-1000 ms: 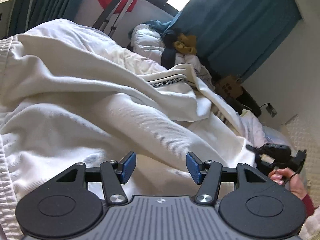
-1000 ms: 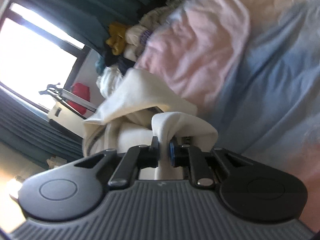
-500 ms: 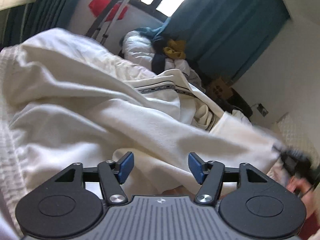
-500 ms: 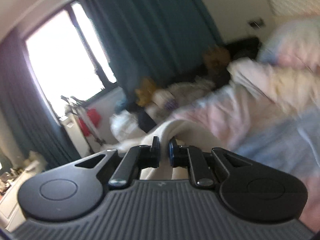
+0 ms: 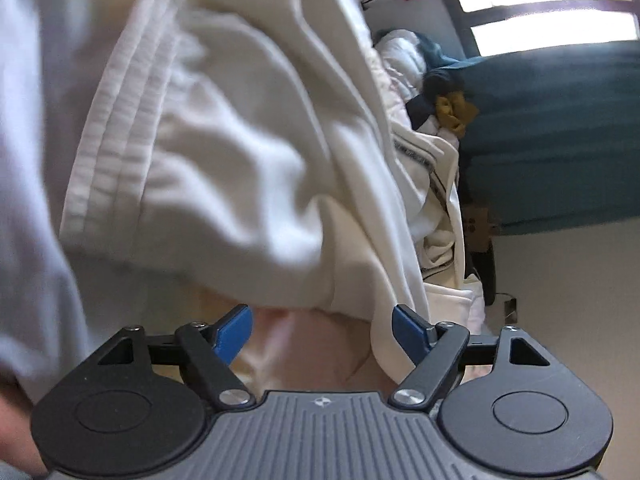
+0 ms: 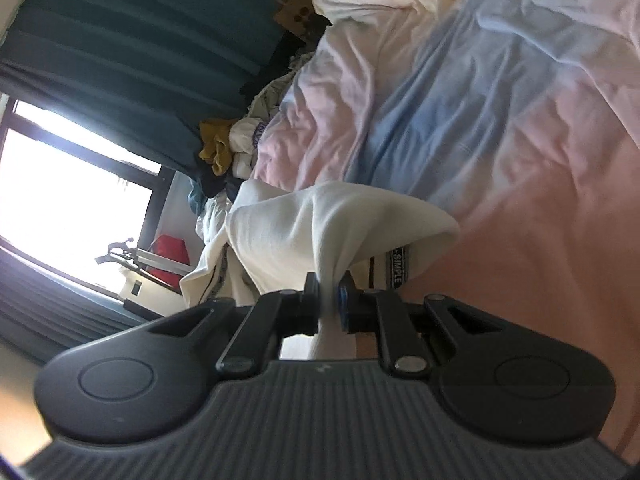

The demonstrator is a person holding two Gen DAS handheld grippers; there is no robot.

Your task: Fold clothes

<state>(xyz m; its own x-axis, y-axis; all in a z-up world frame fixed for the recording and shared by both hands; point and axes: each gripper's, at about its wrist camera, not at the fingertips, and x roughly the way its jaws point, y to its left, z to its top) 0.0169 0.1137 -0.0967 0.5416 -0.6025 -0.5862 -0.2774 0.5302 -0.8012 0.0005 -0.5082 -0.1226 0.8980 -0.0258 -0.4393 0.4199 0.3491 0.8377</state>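
Note:
A cream-white garment (image 5: 248, 152) with ribbed hem and a dark striped trim hangs bunched right in front of my left gripper (image 5: 322, 330). That gripper is open, its blue pads apart, with a fold of the cloth hanging just above and between them. My right gripper (image 6: 330, 300) is shut on a fold of the same cream garment (image 6: 320, 224), which drapes up and left from the jaws above the bed; a band printed "SIMPLE" (image 6: 397, 266) shows beside it.
A pink and blue bedsheet (image 6: 460, 100) covers the bed. A pile of other clothes with a mustard item (image 6: 216, 148) lies by the teal curtain (image 6: 120, 40). A bright window, a red bag (image 6: 170, 248) and a metal rack stand beyond. A cardboard box (image 6: 296, 8) sits by the curtain.
The right gripper has swung and lifted the held fold, rolling its view. The left gripper has turned and come close under the bunched garment, still open.

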